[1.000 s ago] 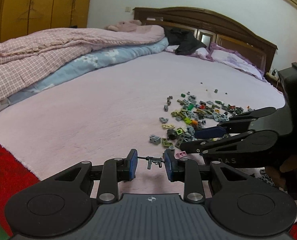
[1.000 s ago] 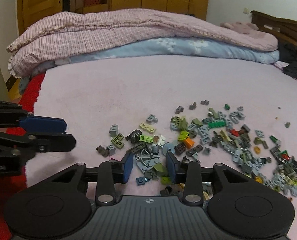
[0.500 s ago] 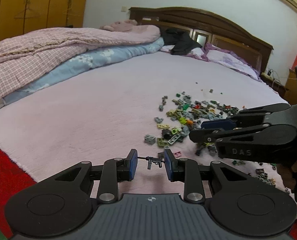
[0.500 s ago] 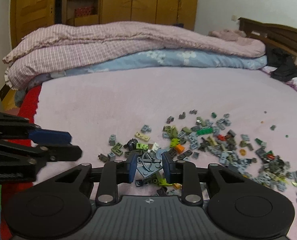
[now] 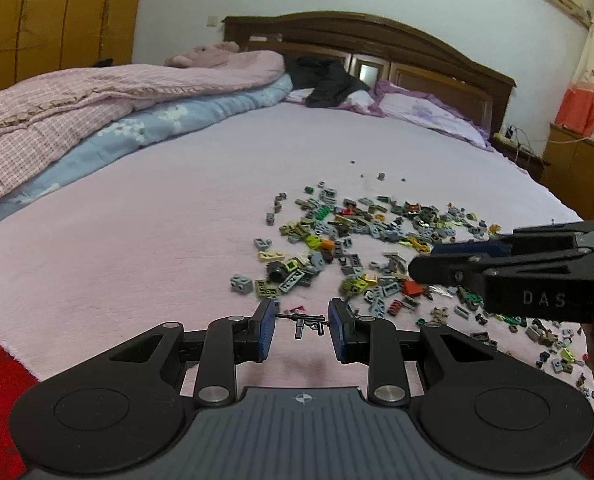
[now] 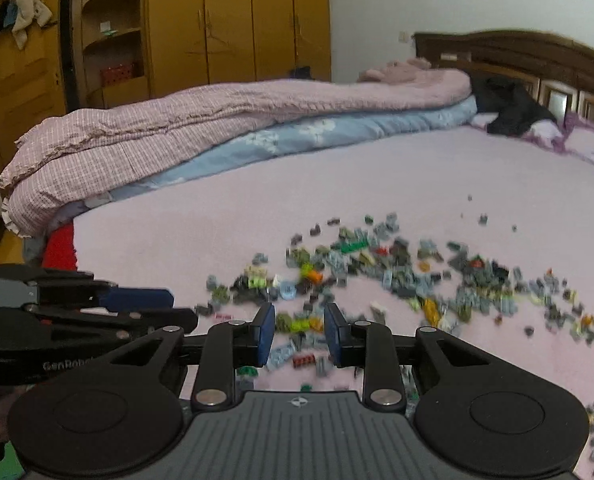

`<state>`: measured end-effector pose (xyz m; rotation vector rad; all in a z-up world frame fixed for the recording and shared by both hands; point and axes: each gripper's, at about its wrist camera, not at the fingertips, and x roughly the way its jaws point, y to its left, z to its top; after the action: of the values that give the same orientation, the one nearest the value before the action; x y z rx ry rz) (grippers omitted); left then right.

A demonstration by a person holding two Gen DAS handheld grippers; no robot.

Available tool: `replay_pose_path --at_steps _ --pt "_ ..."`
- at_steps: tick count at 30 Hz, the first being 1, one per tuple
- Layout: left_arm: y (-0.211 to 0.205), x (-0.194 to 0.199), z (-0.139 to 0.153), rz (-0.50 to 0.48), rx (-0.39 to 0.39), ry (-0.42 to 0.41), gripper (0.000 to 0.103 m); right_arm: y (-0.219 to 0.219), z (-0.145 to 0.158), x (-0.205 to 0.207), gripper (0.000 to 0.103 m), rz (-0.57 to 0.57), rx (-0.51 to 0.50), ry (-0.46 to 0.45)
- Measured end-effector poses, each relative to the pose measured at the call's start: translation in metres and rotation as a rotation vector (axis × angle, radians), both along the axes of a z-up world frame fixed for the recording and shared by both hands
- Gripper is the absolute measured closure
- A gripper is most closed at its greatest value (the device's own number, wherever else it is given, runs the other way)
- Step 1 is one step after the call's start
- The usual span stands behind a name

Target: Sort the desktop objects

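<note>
Bricks (image 5: 361, 240), small, angular plastic, litter fuzzy pink blanket (image 5: 157, 240).

Our left wrist camera looks low across the bed (image 5: 177, 220) toward the headboard (image 5: 377, 40), the brick scatter (image 5: 357, 240) ahead and rightward; our right wrist camera, close above those bricks (image 6: 377, 272), faces the wardrobe (image 6: 237, 20). We see each gripper in the other's view, and both share bricks and quilt

White letters "DAS" stand on the right gripper (image 5: 425, 261) body. The left gripper (image 6: 185, 309) body reads "GenRobo", apparently cut off.
</note>
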<state>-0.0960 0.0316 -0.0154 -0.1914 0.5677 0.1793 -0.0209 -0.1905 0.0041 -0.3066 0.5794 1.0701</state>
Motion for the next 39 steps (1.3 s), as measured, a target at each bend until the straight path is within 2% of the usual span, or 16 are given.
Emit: replay_pose_path --at_steps 10,13,16,18,19,22,24,28,34,39 --pt "0.006 -0.006 0.000 0.029 0.002 0.010 0.073 0.016 -0.019 0.007 0.073 0.074 -0.110 -0.026" --pt "0.011 -0.007 -0.002 0.048 -0.006 0.013 0.073 0.023 -0.027 0.018 0.074 0.085 -0.142 -0.003" --pt "0.015 -0.005 -0.002 0.055 -0.010 0.015 0.073 0.022 -0.031 0.018 0.079 0.029 -0.204 -0.073" --pt "0.017 -0.004 -0.003 0.056 -0.013 0.017 0.073 0.016 -0.029 0.017 0.076 -0.055 -0.234 -0.139" --pt "0.018 -0.002 -0.003 0.055 -0.015 0.017 0.073 0.012 -0.026 0.018 0.076 -0.066 -0.225 -0.143" --pt "0.018 0.001 -0.004 0.048 -0.017 0.016 0.073 0.008 -0.019 0.011 0.077 0.005 -0.194 -0.146" --pt "0.018 0.001 -0.004 0.045 -0.016 0.015 0.073 0.010 -0.017 0.003 0.077 0.098 -0.193 -0.160" --pt "0.020 0.000 -0.006 0.060 -0.022 0.016 0.073 0.023 -0.022 -0.005 0.077 0.234 -0.244 -0.190" --pt "0.025 -0.002 -0.007 0.084 -0.030 0.017 0.073 0.026 -0.027 -0.006 0.077 0.286 -0.308 -0.186" --pt "0.024 0.002 -0.007 0.071 -0.033 0.018 0.073 0.033 -0.029 -0.017 0.077 0.323 -0.286 -0.180"
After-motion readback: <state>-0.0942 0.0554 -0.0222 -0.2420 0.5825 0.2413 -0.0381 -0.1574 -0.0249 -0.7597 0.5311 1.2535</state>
